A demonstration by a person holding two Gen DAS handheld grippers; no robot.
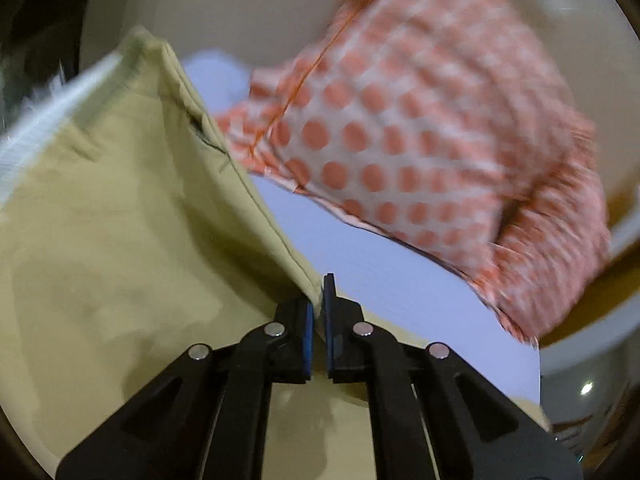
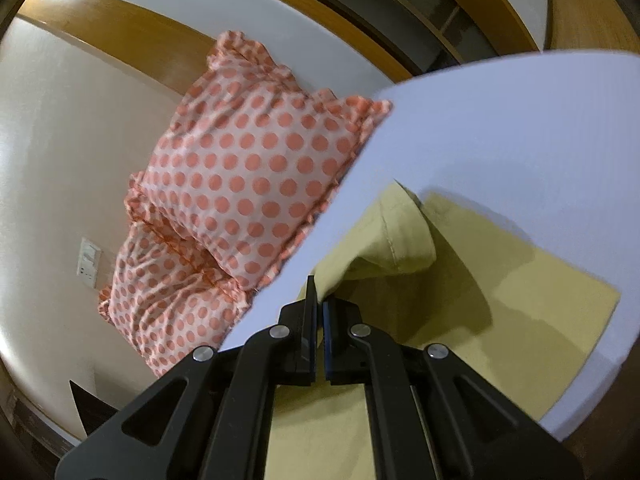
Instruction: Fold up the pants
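Pale olive pants (image 2: 500, 280), partly lifted.
Spread flat on white board (image 2: 520, 120), one seamed edge raised and curled over.

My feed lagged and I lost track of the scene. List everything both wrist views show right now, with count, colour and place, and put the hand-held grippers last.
pants: one pair, khaki yellow-green, lying on the white surface, part lifted at the grippers.
white surface: one, pale white-blue, flat, under the pants.
polka-dot pillows: two by the look of the right wrist view, white with orange dots and frilled edges, stacked beside the white surface.
wall: cream, behind the pillows.
wall switch plate: one, white, on the wall.
wooden trim: brown, curving above the pillows.
left hand-held gripper: one, black with blue pads, shut on a pants edge.
right hand-held gripper: one, black, shut on a pants fold.
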